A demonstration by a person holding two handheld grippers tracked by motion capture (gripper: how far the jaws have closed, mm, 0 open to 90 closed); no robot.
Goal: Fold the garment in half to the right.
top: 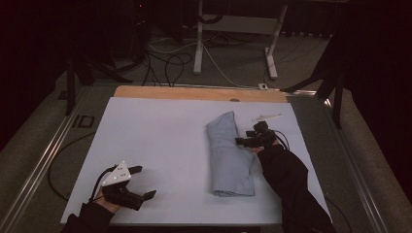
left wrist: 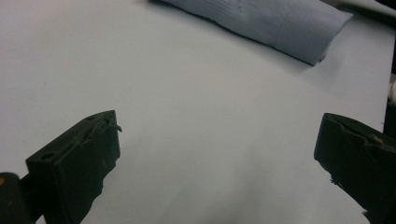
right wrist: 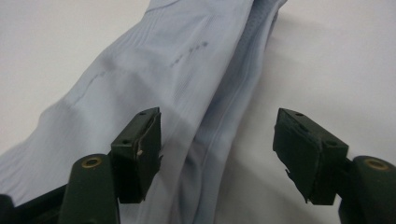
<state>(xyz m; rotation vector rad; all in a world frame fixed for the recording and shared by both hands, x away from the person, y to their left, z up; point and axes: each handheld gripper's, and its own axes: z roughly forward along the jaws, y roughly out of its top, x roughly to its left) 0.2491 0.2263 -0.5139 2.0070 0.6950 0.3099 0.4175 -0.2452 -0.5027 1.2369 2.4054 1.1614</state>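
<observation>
A folded light-blue cloth lies lengthwise on the white table sheet, right of centre. My right gripper hovers at the cloth's right edge, open, with the cloth's layered edge between and below its jaws, nothing pinched. My left gripper rests near the front left of the sheet, open and empty, well apart from the cloth. In the left gripper view the cloth's end lies far ahead across bare sheet.
A small white plastic piece lies on the sheet just beyond the right gripper. A wooden board edge borders the sheet at the back. Past it are floor cables and a white desk frame. Metal rails run along both sides.
</observation>
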